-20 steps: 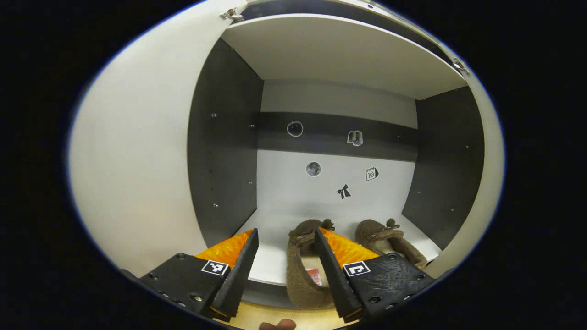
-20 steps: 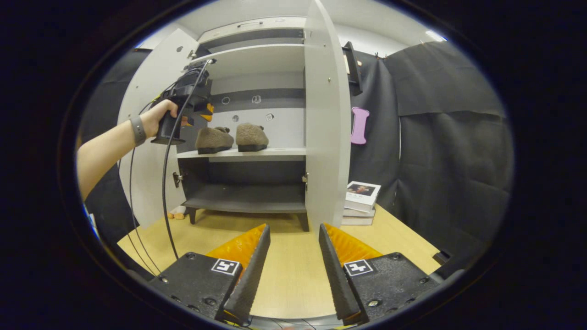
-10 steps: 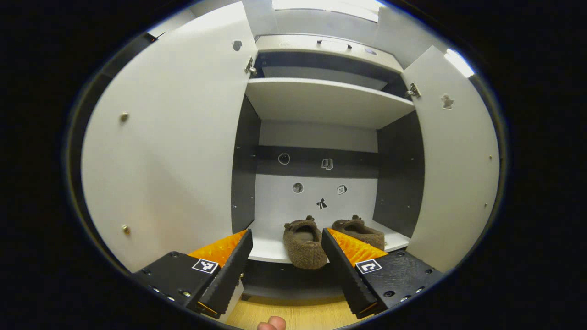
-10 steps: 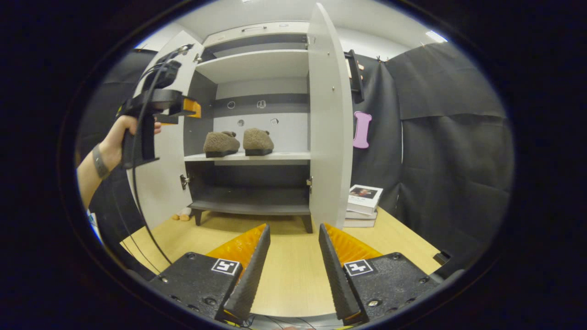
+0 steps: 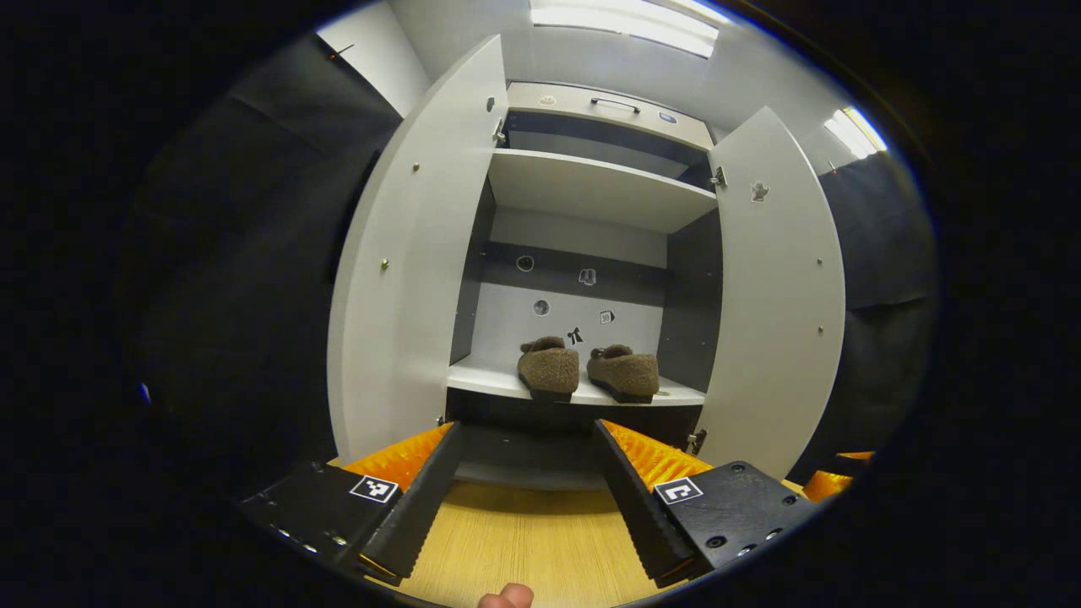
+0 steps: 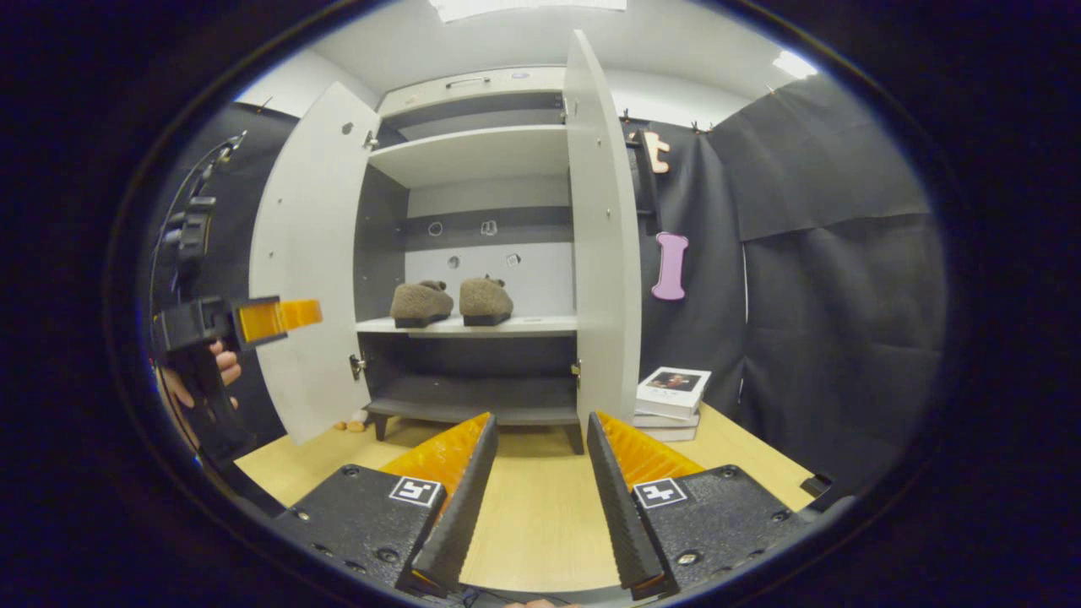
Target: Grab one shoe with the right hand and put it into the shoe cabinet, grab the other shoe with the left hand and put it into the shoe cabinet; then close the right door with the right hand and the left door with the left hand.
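Two grippers hang empty in front of an open shoe cabinet (image 6: 473, 152): the left gripper (image 5: 528, 490) with its fingers spread wide and touching nothing, the right gripper (image 6: 532, 498) likewise parted over the bare wooden table (image 6: 540, 515), gripping nothing. In the right gripper view the left gripper also shows off to the side, held in a hand (image 6: 221, 369) near the left door's outer edge.

Beyond the fingers, both shoes (image 5: 549, 369) (image 5: 625, 373) sit side by side on the middle shelf (image 5: 507, 384), toes toward the back panel. The left door (image 5: 397, 279) and the right door (image 5: 773, 287) stand swung out, so the shoes appear stowed and only the closing remains, the right door first.

The risk lies in that closing. The heels sit near the shelf's front lip, and a door swung hard could catch one, nudge it crooked, or bounce back ajar. A push landing close to the hinge may slip along the smooth panel rather than turn it. A stack of books (image 6: 671, 397) rests on the table just beside the right door and could be bumped if the right gripper reaches around that door from the outside.
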### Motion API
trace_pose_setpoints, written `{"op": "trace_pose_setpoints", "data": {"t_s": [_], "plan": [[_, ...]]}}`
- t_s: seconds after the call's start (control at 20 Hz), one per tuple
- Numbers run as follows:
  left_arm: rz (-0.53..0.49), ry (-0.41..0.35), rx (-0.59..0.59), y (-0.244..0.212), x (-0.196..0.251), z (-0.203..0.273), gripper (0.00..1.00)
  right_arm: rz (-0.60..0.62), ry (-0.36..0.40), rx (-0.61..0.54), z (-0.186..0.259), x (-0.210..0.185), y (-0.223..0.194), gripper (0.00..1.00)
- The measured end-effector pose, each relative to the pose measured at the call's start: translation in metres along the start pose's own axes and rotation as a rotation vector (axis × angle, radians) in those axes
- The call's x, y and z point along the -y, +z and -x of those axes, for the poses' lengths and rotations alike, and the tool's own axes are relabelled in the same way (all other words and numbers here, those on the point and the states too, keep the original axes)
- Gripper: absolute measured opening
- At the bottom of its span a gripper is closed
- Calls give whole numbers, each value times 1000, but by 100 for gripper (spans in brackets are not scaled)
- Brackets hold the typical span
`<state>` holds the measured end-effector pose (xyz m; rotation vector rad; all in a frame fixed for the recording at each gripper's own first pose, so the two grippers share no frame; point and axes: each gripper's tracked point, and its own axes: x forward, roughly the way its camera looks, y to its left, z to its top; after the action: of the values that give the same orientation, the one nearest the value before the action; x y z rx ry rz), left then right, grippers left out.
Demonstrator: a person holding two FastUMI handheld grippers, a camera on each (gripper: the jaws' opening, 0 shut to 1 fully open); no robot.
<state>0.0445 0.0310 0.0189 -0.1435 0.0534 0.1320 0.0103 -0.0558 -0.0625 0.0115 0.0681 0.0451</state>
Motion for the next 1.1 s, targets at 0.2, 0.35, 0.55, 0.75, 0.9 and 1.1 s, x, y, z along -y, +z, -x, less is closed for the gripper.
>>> {"op": "trace_pose_setpoints", "data": {"t_s": [0.2,0.35,0.55,0.75,0.9,1.1], "plan": [[-34,36,-30,-21,-1,32,94,-41,-33,82,7,36,52,71],[-11,26,-42,-29,6,47,94,-69,-17,151,2,64,101,84],[45,-16,-61,-38,18,57,94,2,-101,234,-10,122,159,95],[8,-14,-60,-41,17,64,94,67,-111,250,-40,149,203,97],[-27,-13,-60,-42,17,66,94,98,-109,222,-78,166,219,98],[-24,-22,-63,-44,22,68,94,83,-126,158,-122,186,230,99]]}}
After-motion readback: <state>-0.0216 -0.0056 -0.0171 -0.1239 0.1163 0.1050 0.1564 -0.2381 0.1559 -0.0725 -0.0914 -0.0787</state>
